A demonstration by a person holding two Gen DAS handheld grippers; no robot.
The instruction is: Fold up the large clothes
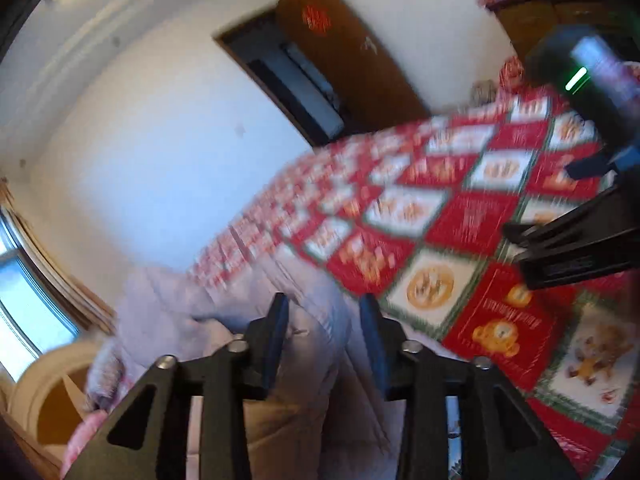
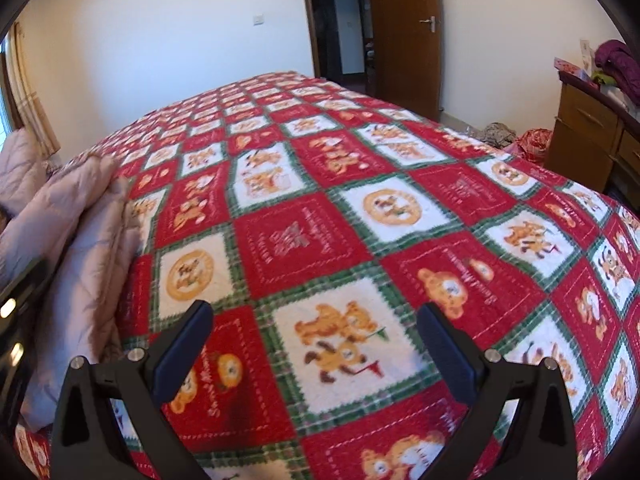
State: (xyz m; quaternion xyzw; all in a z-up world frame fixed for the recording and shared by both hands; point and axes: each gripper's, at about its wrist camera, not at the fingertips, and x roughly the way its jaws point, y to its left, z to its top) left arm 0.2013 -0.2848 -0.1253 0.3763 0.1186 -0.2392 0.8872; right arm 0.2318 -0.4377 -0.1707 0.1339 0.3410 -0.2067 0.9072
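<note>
Hovering with both pairs of jaws empty: my left gripper (image 1: 323, 316) stands partly open just above the pale quilted down coat (image 1: 280, 300), my right gripper (image 2: 316, 336) spread wide over the bare teddy-bear blanket (image 2: 360, 208). The coat lies bunched to the right gripper's left, at the bed's edge. I judge it light, puffy, soft and somewhat slippery; a hem or shoulder seam should grip best. Ahead and rightward the blanket offers broad folding room.

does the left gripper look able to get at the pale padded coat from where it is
Probably yes. The left gripper is open with nothing between its jaws, and the pale padded coat lies right ahead of its fingertips on the bed. Nothing stands between them, though the view is blurred.
</note>
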